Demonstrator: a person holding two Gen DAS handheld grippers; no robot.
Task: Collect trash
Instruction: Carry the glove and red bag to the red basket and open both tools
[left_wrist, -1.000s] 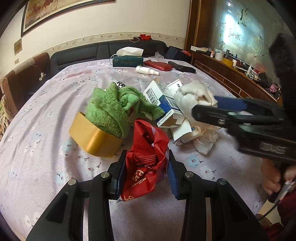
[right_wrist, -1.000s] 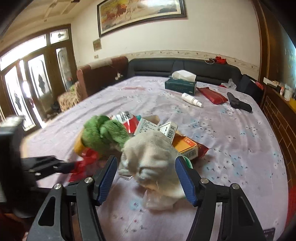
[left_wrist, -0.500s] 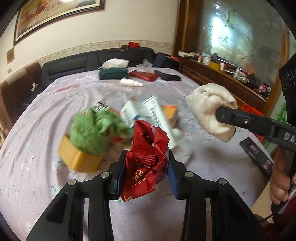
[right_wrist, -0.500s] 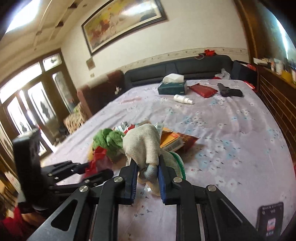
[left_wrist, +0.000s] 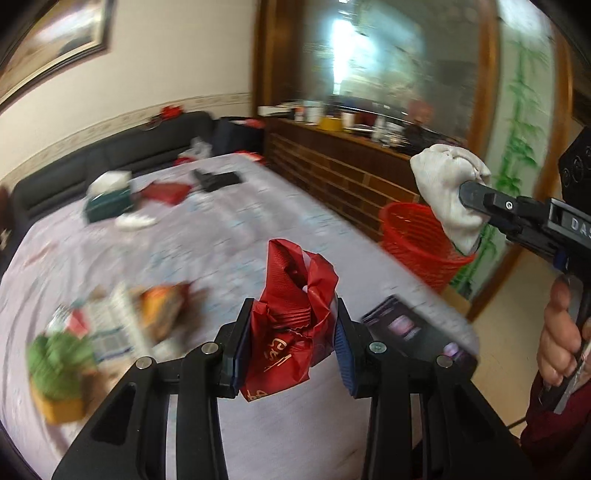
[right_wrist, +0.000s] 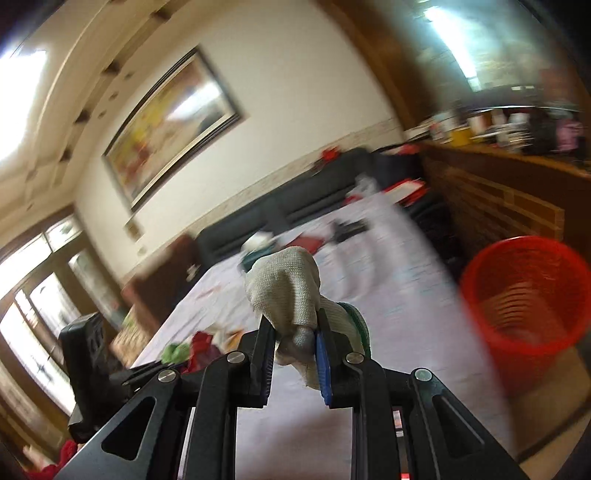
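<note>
Now the left claw (left_wrist: 289, 341) squeezes a red bag (left_wrist: 293, 317). The right claw (right_wrist: 294, 360) squeezes a white glove (right_wrist: 286, 291) near the red basket (right_wrist: 524, 295).

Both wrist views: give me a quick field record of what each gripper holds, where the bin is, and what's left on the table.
left gripper: shut on red plastic bag, lifted off the table
right gripper: shut on white cloth glove, held in the air
bin: red mesh wastebasket on the floor beside the table, to the right
left on table: green towel, blurred cartons, tissue box, phone at the edge
</note>
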